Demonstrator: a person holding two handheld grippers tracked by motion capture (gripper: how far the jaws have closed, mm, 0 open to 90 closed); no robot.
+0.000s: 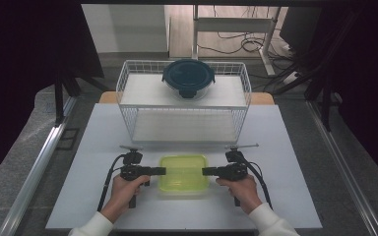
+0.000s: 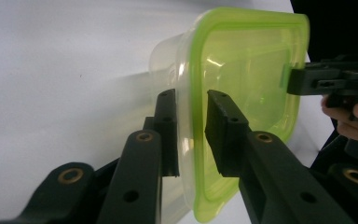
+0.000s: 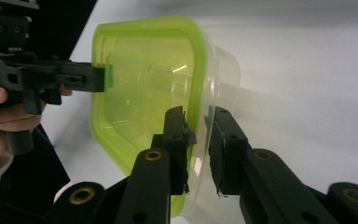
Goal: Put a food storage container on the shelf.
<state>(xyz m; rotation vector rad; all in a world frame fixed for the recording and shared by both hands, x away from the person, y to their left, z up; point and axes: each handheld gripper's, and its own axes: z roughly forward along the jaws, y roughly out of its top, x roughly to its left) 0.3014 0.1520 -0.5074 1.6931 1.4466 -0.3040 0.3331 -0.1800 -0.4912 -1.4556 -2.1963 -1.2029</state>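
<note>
Box (image 1: 183,173) sits on the table (image 1: 93,147), just in front of the wire rack (image 1: 128,93), green lid on top. Round dark-lidded bowl (image 1: 188,77) is on the rack's top shelf, well behind the box.

Left gripper (image 1: 161,171) comes in at the box's left edge, right gripper (image 1: 205,171) at its right edge, both level. In the left gripper view the jaws straddle the lid rim and clear wall (image 2: 186,121), one inside, one outside. Right gripper view (image 3: 198,135) shows the same on the far edge. Both pairs are drawn in close on the rim, but I can't tell if the pads are pressing yet or if a sliver of gap remains.

Risks, as I judge it:
- Grip is on the lid lip as much as the wall. Lift from there and the lid may pop off, leaving the tub behind the grippers on the table.
- Thin plastic wall will flex under the pinch, so the rim could squirm out of one side.
- One side slips and the box pivots on the other gripper and dumps toward the rack.
- Hands rising unevenly tilts the box the same way.
- The rack's front edge is close beyond the box, so a forward move risks a bump.
</note>
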